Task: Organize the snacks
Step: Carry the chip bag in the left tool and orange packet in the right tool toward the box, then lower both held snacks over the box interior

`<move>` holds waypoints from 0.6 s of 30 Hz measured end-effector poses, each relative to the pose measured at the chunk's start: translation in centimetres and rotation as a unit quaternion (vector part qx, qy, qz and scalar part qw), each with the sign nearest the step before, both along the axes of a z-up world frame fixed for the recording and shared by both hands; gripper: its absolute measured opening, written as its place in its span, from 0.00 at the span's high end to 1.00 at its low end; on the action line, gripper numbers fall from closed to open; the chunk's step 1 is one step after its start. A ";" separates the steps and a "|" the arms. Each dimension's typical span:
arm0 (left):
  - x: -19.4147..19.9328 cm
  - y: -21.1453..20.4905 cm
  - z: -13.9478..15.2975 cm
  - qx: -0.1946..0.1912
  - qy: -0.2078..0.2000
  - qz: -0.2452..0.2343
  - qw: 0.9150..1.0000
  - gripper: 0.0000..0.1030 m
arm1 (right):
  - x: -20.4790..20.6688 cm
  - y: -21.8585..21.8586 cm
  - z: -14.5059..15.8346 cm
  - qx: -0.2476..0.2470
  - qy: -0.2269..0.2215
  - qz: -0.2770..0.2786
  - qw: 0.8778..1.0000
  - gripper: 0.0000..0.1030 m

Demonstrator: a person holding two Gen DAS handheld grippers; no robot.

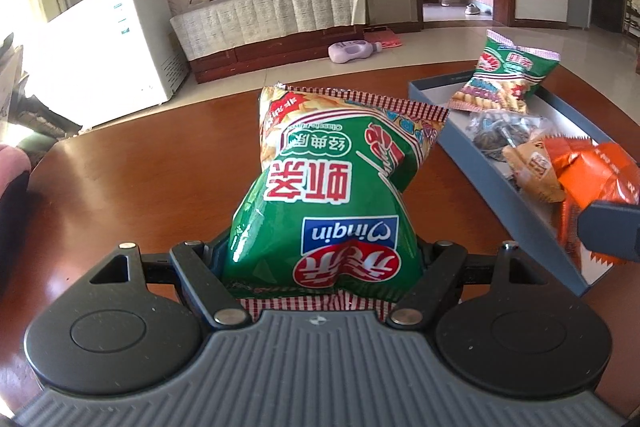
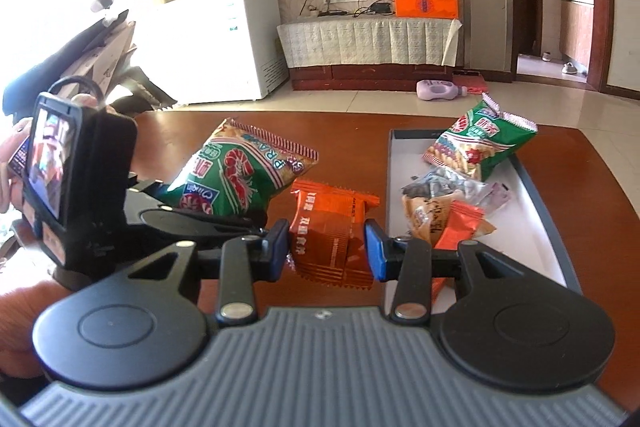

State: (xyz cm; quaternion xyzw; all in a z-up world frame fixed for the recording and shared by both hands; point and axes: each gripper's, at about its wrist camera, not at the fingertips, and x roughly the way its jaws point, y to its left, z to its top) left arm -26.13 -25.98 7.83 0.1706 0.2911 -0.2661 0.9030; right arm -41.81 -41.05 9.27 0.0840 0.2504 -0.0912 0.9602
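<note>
My left gripper is shut on a green prawn-cracker bag and holds it above the brown table; the same bag shows left of centre in the right wrist view. My right gripper is shut on an orange snack packet, just left of the grey tray. The tray holds another green bag, a dark clear packet, a tan packet and orange packets.
The left hand-held gripper body stands close on the left in the right wrist view. Beyond the table's far edge are a white freezer, a TV stand and a purple bottle on the floor.
</note>
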 end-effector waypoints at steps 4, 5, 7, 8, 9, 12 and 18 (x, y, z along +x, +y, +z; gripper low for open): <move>-0.2 -1.0 -0.2 0.000 -0.001 -0.008 1.000 0.21 | -0.6 -0.6 0.2 -0.004 -0.006 -0.009 1.000 0.58; -0.3 -1.2 -0.2 -0.001 0.000 -0.010 1.000 0.21 | -0.8 -0.7 0.3 -0.004 -0.008 -0.010 1.000 0.58; -0.4 -1.8 -0.2 -0.002 -0.001 -0.014 1.000 0.21 | -1.0 -1.0 0.4 -0.004 -0.011 -0.014 1.000 0.58; -0.5 -2.0 -0.3 -0.002 -0.001 -0.016 1.000 0.21 | -1.1 -1.1 0.4 -0.004 -0.012 -0.015 1.000 0.58; -0.5 -2.3 -0.3 -0.003 -0.002 -0.018 1.000 0.21 | -1.2 -1.3 0.4 -0.004 -0.013 -0.016 1.000 0.58; -0.7 -2.7 -0.4 -0.007 -0.003 -0.025 1.000 0.21 | -1.4 -1.5 0.5 -0.005 -0.014 -0.020 1.000 0.58; -0.9 -3.7 -0.4 -0.014 -0.003 -0.037 0.999 0.21 | -1.9 -2.1 0.6 -0.007 -0.018 -0.030 0.999 0.58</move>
